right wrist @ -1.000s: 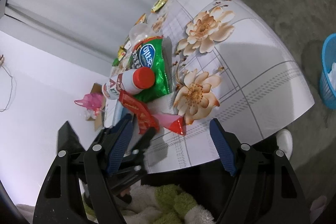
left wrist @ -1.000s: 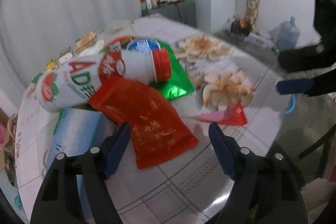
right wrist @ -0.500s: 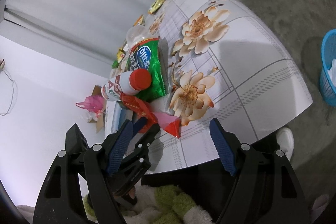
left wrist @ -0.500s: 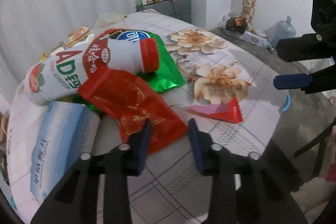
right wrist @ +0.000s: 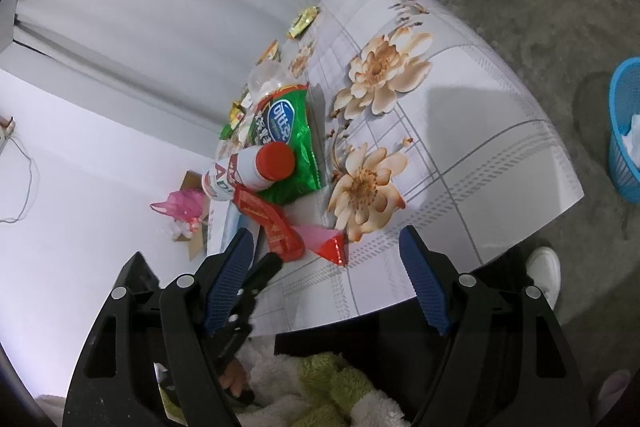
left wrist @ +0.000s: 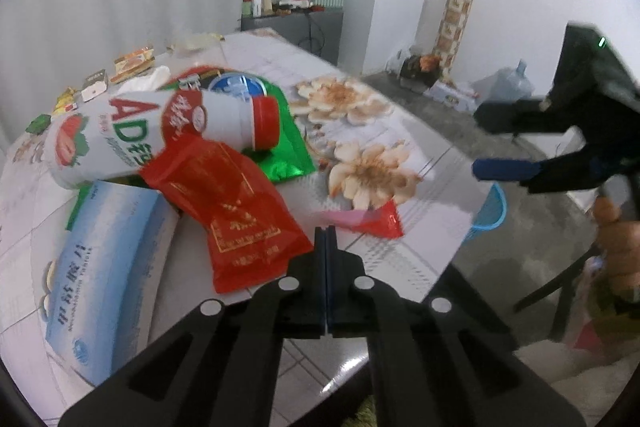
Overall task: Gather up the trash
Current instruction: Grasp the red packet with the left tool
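Observation:
A red foil wrapper (left wrist: 240,215) lies on the flowered table (left wrist: 400,131), part under a white AD bottle with a red cap (left wrist: 160,131) that rests on a green snack bag (left wrist: 288,155). My left gripper (left wrist: 325,231) is shut just right of the wrapper's near corner; no wrapper shows between the blue pads. A small pink and red wrapper (left wrist: 372,219) lies just beyond its tips. My right gripper (right wrist: 326,283) is open above the table's near edge, with the same pile (right wrist: 276,183) ahead of it.
A blue and white box (left wrist: 100,267) lies left of the red wrapper. Small snack packets (left wrist: 132,61) sit at the far edge. A blue basket (right wrist: 626,131) with white paper stands on the floor right of the table. A grey cabinet (left wrist: 296,23) stands behind.
My left gripper's jaws have closed from wide open to fully shut, and it has shifted right, from over the red wrapper to just beside its near corner. The right gripper stays open.

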